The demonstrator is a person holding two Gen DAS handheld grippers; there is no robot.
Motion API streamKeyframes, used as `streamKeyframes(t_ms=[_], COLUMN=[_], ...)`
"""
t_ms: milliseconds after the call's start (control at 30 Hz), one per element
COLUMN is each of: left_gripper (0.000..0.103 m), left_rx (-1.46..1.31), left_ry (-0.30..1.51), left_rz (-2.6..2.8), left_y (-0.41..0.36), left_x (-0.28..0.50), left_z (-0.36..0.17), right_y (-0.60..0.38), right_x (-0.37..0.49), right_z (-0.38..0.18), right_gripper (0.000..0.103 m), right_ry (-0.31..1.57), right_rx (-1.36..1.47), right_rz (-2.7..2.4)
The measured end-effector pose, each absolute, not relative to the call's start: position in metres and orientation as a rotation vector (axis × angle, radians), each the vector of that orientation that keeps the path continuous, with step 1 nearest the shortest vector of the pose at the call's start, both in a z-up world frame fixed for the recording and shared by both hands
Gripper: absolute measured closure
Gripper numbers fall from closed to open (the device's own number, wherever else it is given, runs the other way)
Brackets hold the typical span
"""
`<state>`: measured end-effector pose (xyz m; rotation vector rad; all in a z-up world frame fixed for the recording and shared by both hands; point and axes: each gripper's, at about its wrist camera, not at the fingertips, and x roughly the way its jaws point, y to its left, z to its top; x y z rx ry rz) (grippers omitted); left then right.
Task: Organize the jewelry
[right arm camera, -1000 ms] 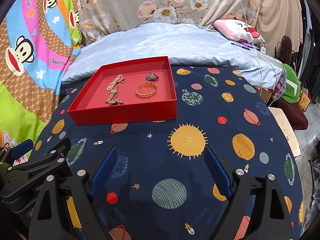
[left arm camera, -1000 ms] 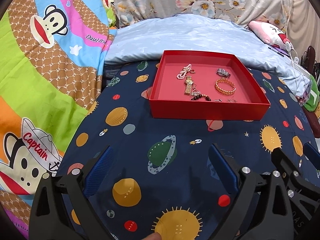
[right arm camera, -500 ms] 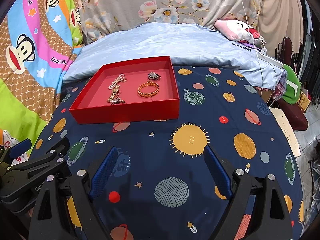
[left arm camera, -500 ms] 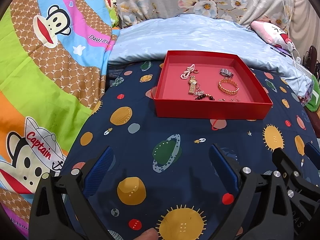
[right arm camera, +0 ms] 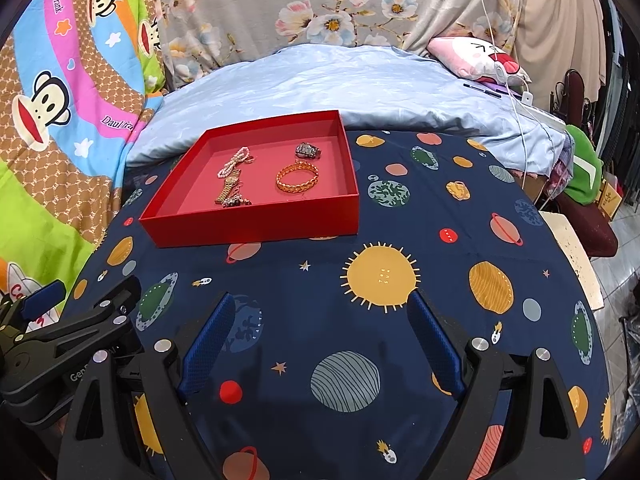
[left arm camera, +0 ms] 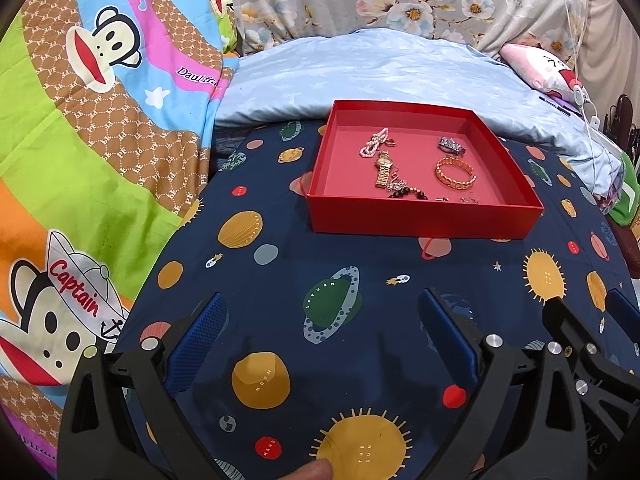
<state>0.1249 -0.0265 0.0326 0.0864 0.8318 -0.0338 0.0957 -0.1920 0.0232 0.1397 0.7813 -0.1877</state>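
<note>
A shallow red box (left arm camera: 424, 222) (right arm camera: 256, 228) rests on a navy planet-print cloth. In it lie a pink bead strand (left arm camera: 374, 146) (right arm camera: 234, 166), a gold watch (left arm camera: 383, 168) (right arm camera: 228, 190), a gold chain bangle (left arm camera: 455, 172) (right arm camera: 298, 176), a dark silver piece (left arm camera: 451, 145) (right arm camera: 308, 149), a dark bead string (left arm camera: 408, 192) and small earrings (left arm camera: 468, 199). My left gripper (left arm camera: 322, 320) stands open well short of the box, nothing between its blue pads. My right gripper (right arm camera: 320, 318) is open too, also empty, right of the box's near edge.
A pale blue quilt (left arm camera: 380, 68) lies behind the box, with floral fabric beyond. A bright cartoon-monkey blanket (left arm camera: 80, 140) fills the left. A pink plush (right arm camera: 480, 54), white cable and clutter lie at the far right, where the cloth drops off. A fingertip (left arm camera: 316, 472) shows at the bottom edge.
The left wrist view has shifted slightly, so the box sits a little further right in it. Both grippers stay open and empty; the jewelry has not moved.
</note>
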Motion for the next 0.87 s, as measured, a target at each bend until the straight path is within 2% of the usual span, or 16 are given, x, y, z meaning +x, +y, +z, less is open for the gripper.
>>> streamKeyframes(t_ms=[867], left_gripper=[0.005], left_rx=[0.084], left_ry=[0.834], left_rz=[-0.030], left_y=[-0.0255], left_x=[0.1255], left_z=[0.0277], right_y=[-0.1902], right_x=[0.0931], right_z=[0.0206], right_gripper=[0.017], right_ry=[0.788], right_rx=[0.136], right_rz=[-0.209])
